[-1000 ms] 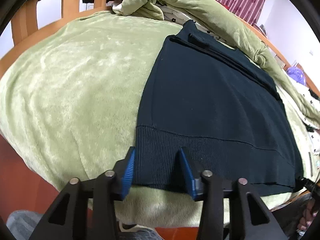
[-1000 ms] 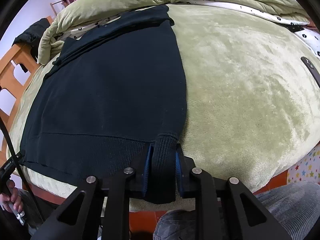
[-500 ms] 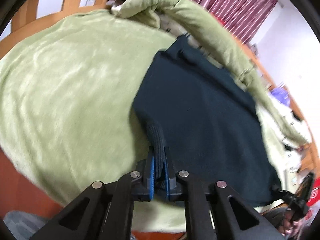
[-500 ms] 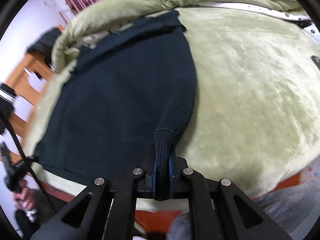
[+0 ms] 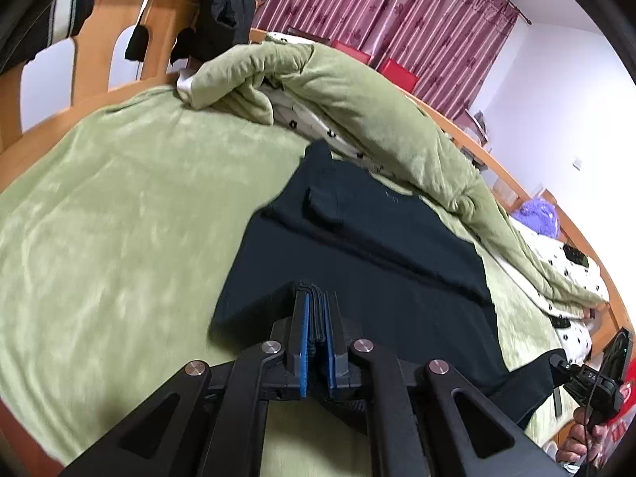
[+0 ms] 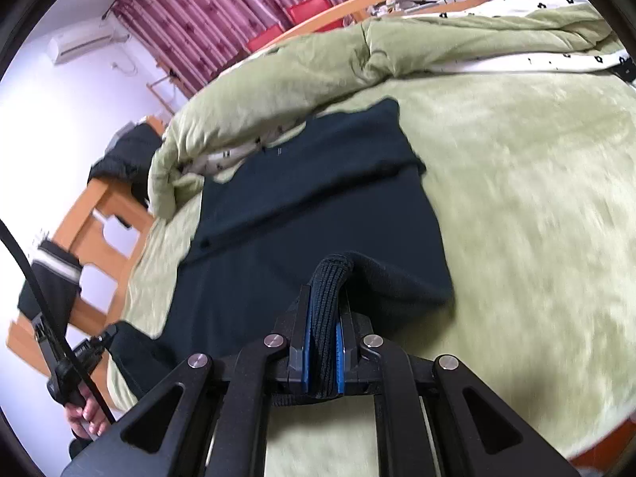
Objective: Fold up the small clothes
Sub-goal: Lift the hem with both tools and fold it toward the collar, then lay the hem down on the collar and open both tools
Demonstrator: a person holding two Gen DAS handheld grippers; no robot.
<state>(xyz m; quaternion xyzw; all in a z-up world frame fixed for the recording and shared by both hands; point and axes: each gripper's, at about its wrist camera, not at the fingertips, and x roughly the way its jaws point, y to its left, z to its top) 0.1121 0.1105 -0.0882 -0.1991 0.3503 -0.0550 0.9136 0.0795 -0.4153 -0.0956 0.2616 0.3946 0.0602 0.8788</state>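
Note:
A dark navy knit sweater (image 5: 377, 246) lies on a green blanket-covered bed (image 5: 119, 206), its sleeves folded across the upper part. My left gripper (image 5: 316, 318) is shut on the ribbed hem at the sweater's left corner and holds it lifted above the bed. My right gripper (image 6: 324, 318) is shut on the ribbed hem at the sweater's (image 6: 310, 198) right corner, also lifted. The hem hangs between the two grippers over the sweater's body. The far collar end rests flat by the rolled quilt.
A rolled green quilt (image 5: 357, 99) with a white patterned lining lies along the far side of the bed. A wooden bed frame (image 5: 99, 39) with dark clothes hung on it stands at the left. Red curtains (image 5: 377, 12) hang behind. The green blanket (image 6: 536, 198) stretches right of the sweater.
The left gripper closed on the hem corner. Both grippers have risen and moved forward toward the collar, carrying the hem up and over the sweater's body.

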